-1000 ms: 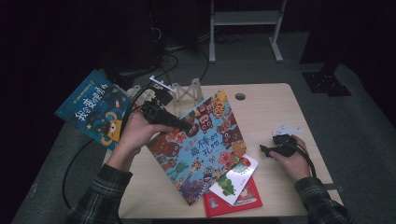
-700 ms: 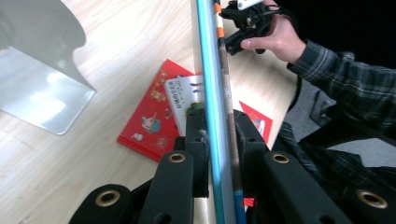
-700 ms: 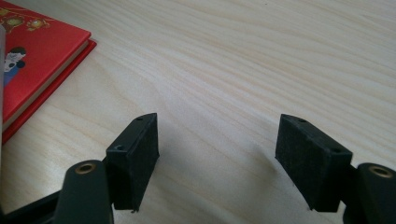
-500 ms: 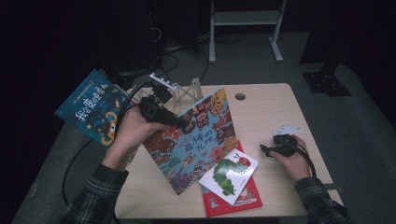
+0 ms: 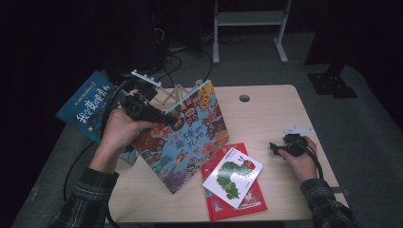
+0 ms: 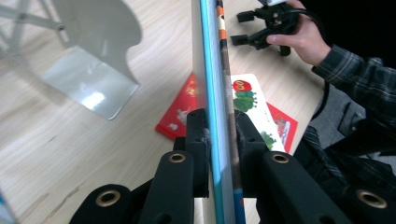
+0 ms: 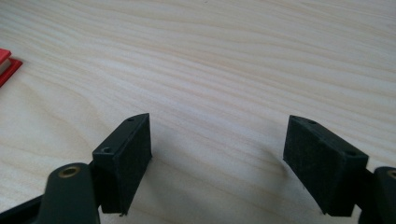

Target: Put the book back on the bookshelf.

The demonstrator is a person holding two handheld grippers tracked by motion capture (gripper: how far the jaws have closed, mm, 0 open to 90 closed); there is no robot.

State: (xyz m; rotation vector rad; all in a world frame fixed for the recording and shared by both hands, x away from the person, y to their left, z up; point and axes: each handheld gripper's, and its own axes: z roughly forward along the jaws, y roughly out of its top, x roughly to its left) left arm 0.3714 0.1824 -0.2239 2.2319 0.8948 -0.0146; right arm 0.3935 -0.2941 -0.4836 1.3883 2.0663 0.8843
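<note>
a: start with the biggest thing. where's the table?

b: it takes up the middle of the high view, pale wood, with the picture book standing over its left-centre.

a: how does the book lie?

b: it's tilted up on its lower edge. its long axis runs from the upper centre of the frame, near the white bookend, down toward the lower centre. the cover faces right and toward the camera. in the left gripper view its edge runs straight up the frame.

a: what has hold of it?

b: the left gripper, jaws clamped tight on the book's upper left edge, pads pressing both sides.

a: and smaller things?

b: a red book lies flat at lower centre, with a white caterpillar book on top. a blue book sits at the left edge.

a: the other tongs?

b: the right gripper, at centre right, has just been opening; its jaws stand wide over bare wood with nothing between them.
</note>
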